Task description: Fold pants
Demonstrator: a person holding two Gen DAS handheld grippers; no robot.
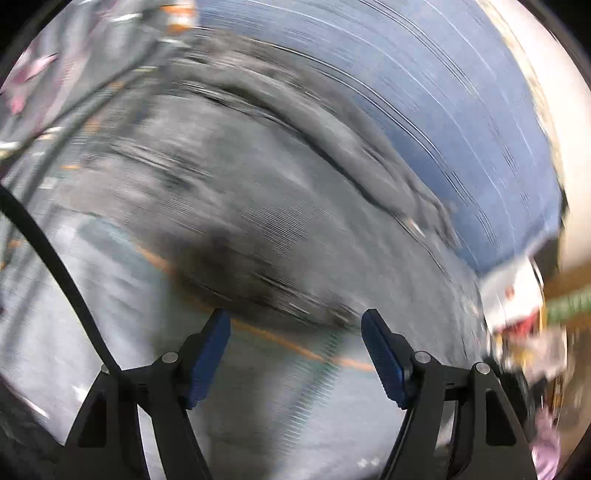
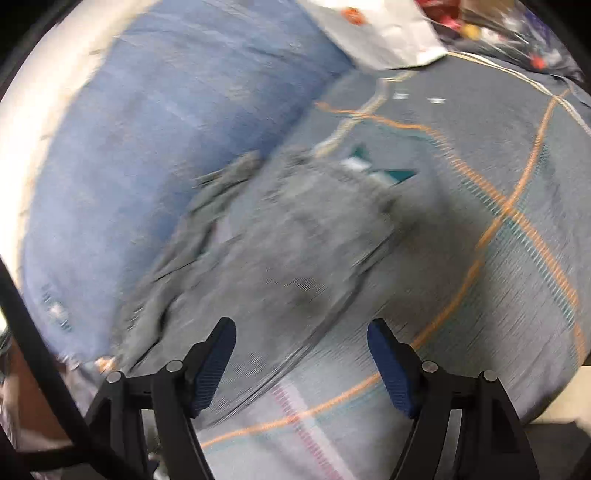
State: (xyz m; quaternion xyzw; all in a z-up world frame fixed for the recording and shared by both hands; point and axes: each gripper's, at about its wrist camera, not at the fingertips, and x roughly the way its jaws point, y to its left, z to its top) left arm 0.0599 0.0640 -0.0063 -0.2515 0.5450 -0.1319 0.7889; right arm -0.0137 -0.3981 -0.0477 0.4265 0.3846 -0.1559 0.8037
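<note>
Grey pants point(image 1: 229, 192) lie spread on a grey checked bedspread point(image 1: 288, 398) with orange lines; the view is heavily motion-blurred. My left gripper point(image 1: 295, 325) is open and empty, above the bedspread just short of the pants' near edge. In the right wrist view the pants point(image 2: 288, 236) lie rumpled against a blue cushion. My right gripper point(image 2: 301, 332) is open and empty, hovering over the pants' near edge.
A blue cushion point(image 2: 147, 129) lies along the far side, also in the left wrist view point(image 1: 443, 110). A white bag point(image 2: 384, 33) and colourful clutter point(image 2: 517, 33) sit at the bed's far corner. A pale wall point(image 1: 561, 147) bounds the right.
</note>
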